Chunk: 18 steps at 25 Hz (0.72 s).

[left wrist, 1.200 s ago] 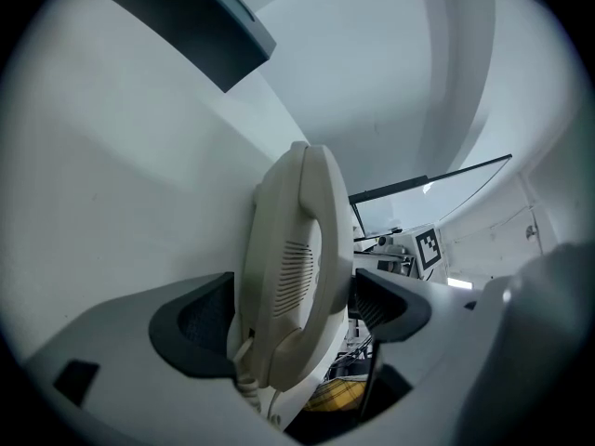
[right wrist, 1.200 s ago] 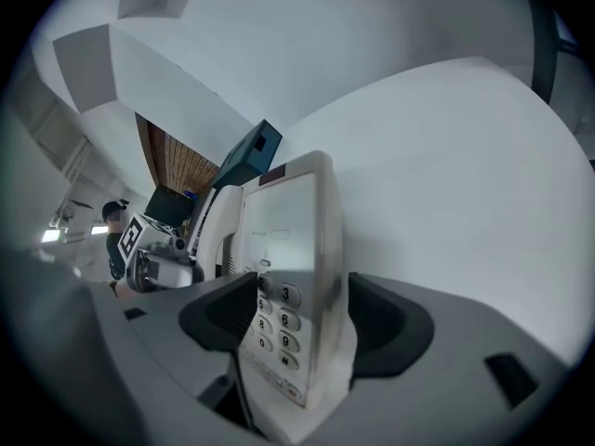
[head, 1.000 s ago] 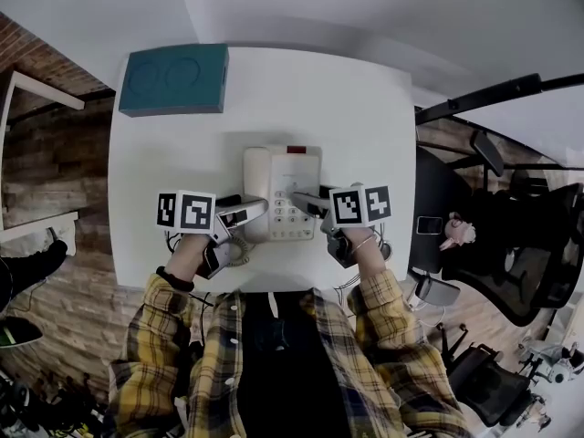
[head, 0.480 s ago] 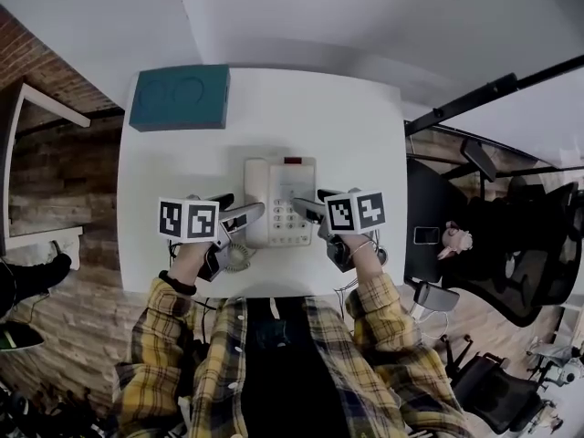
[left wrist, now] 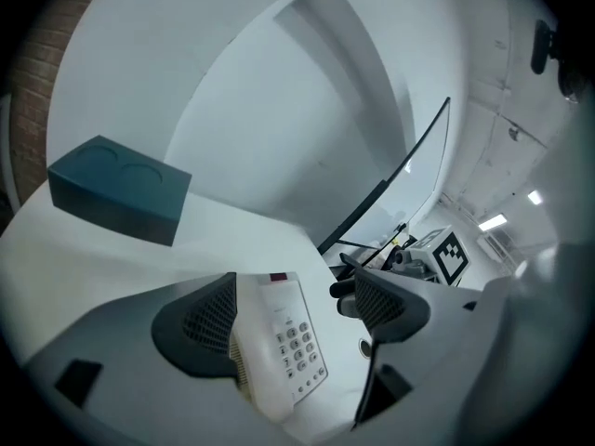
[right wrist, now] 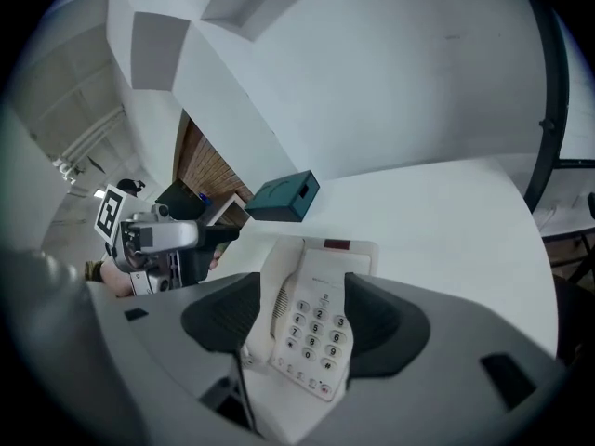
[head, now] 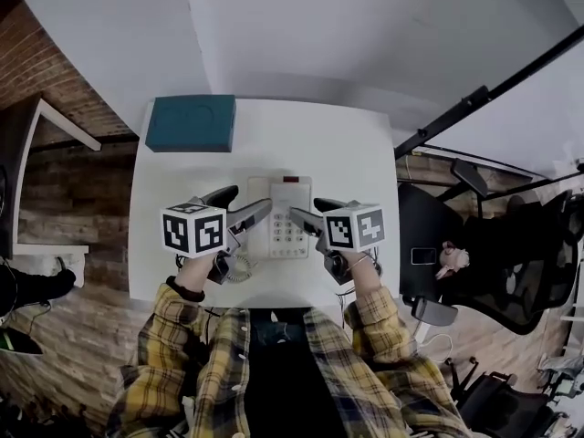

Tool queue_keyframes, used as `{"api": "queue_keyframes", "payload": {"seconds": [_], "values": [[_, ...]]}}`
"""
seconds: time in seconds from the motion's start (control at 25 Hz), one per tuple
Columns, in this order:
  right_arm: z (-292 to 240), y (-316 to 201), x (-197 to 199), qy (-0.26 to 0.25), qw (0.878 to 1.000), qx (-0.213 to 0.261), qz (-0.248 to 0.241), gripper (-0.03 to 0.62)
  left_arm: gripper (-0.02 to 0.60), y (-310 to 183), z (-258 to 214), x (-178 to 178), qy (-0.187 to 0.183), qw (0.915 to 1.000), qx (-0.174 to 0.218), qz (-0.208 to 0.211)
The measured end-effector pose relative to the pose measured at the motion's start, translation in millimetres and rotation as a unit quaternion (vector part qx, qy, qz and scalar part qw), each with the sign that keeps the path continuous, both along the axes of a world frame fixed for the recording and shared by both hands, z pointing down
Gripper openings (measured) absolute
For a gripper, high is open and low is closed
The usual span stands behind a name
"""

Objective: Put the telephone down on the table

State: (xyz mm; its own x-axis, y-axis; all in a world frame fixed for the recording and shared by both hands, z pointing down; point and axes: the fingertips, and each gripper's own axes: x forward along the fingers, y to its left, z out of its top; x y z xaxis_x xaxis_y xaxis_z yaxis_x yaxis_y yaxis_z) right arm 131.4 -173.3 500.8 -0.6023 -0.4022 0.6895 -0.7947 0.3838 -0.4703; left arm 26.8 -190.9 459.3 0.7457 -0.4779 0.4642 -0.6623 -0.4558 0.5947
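A white push-button telephone (head: 285,217) lies near the middle of the white table (head: 347,153), its coiled cord (head: 239,265) trailing toward the front edge. My right gripper (head: 306,207) comes in from the right. In its own view the phone (right wrist: 316,319) is pinched between both jaws, near end tilted up. My left gripper (head: 250,198) comes in from the left. There the phone (left wrist: 284,342) rests against the left jaw, and the right jaw stands clear of it. Whether the phone's far end touches the table is unclear.
A teal box (head: 192,123) stands at the table's back left corner. A brick wall and a shelf (head: 55,126) border the left side. At the right are black office chairs (head: 511,263) and a seated person (head: 452,254). Bare tabletop surrounds the phone.
The head view has drawn back, so the table looks smaller. Both grippers stay at the phone's sides, and the phone sits a little nearer the front edge.
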Motion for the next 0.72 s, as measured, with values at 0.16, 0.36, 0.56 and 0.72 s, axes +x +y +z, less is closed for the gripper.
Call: {"api": "queue_keyframes", "payload": {"seconds": [0.16,0.36,0.56,0.72], "values": [[-35.9,-4.9,-7.7,-0.024,0.998,0.050,0.001,0.290,0.410,4.5,-42.3,20.6,0.021,0.9983,0.049,0.026],[-87.5,-10.6,-15.4,-0.047,0.990,0.132,-0.010,0.285,0.408,7.8,-91.1,39.0,0.028,0.9912,0.118,0.052],[-136.5,-17.0,-12.1,-0.045,0.973,0.228,-0.003,0.197,0.306,6.1,-130.9,35.7,-0.001,0.9796,0.200,0.026],[-174.7,-14.9,-11.5,-0.050,0.950,0.308,0.002,0.121,0.046,2.6,-156.6,24.6,-0.050,0.9599,0.276,-0.014]]}}
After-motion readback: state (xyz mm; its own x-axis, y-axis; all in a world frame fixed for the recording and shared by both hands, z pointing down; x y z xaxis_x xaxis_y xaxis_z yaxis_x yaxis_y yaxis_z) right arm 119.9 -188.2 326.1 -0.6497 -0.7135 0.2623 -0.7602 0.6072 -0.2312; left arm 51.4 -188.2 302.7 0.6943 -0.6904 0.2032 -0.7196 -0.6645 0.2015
